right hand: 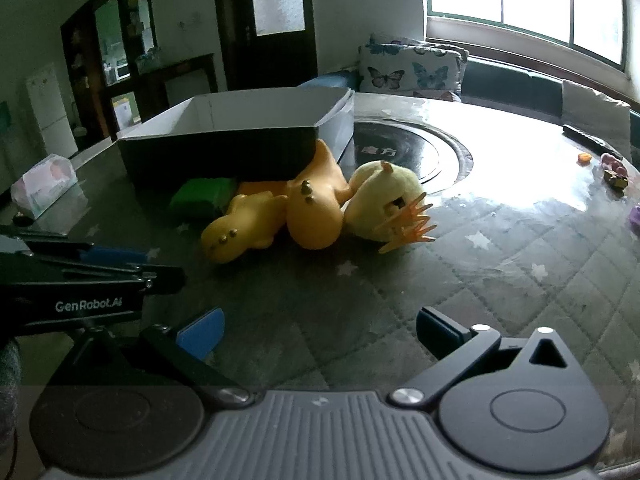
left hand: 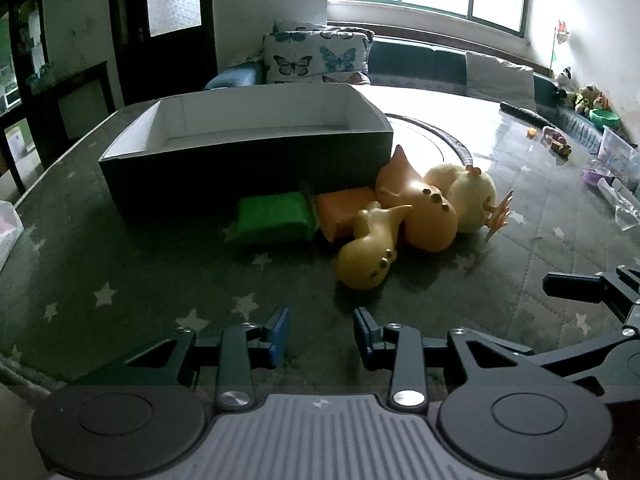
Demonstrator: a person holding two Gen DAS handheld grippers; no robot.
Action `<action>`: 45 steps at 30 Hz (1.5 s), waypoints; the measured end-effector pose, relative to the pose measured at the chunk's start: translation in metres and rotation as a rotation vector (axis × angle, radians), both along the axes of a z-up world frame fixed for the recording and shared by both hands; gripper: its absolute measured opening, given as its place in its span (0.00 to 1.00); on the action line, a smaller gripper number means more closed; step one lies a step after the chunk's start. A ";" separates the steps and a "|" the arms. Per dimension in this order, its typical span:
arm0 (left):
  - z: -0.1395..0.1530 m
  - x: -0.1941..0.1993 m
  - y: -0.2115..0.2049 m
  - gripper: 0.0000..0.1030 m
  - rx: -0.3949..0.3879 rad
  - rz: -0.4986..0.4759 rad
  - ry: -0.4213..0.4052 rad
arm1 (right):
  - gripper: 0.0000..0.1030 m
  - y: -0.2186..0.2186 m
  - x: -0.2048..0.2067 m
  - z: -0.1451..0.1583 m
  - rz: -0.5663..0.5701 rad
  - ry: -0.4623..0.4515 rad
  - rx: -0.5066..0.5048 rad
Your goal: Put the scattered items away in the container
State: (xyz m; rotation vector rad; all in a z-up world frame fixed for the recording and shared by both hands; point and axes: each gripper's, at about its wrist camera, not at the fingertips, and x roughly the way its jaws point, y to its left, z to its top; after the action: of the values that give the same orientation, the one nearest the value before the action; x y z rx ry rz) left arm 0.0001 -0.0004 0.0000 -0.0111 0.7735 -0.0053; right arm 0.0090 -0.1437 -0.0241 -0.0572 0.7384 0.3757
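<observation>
Both grippers hover with jaws apart, empty: left gripper (left hand: 321,334) bottom centre, right gripper (right hand: 320,334) likewise. The toys, a yellow dinosaur (left hand: 400,224), plush chick (left hand: 468,196) and green block (left hand: 272,218), lie mid-frame against the box (left hand: 248,176).

1. The left wrist view is taken low over the dark star-patterned quilted table cover (left hand: 120,280), looking forward between the blue-padded fingers of the left gripper (left hand: 321,334).
2. The open black cardboard box with a white inside (left hand: 248,152) is seen broadside, fairly near.
3. The right wrist view is set further right (the left gripper (right hand: 116,258) shows at its left edge), facing the box (right hand: 224,148) cornerwise.
4. Both views share the box, the yellow rubber dinosaur toy (left hand: 400,220) (right hand: 280,216) and the butterfly-print cushion (left hand: 316,56) (right hand: 408,72).
</observation>
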 end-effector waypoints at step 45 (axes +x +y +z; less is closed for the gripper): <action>-0.008 0.000 -0.006 0.37 0.038 0.011 0.076 | 1.00 0.010 0.003 -0.008 0.003 0.051 -0.083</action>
State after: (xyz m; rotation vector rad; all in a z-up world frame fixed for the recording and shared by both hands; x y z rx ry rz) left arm 0.0005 -0.0063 -0.0079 0.0203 0.8495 0.0201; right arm 0.0119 -0.1341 -0.0324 -0.1275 0.8039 0.3504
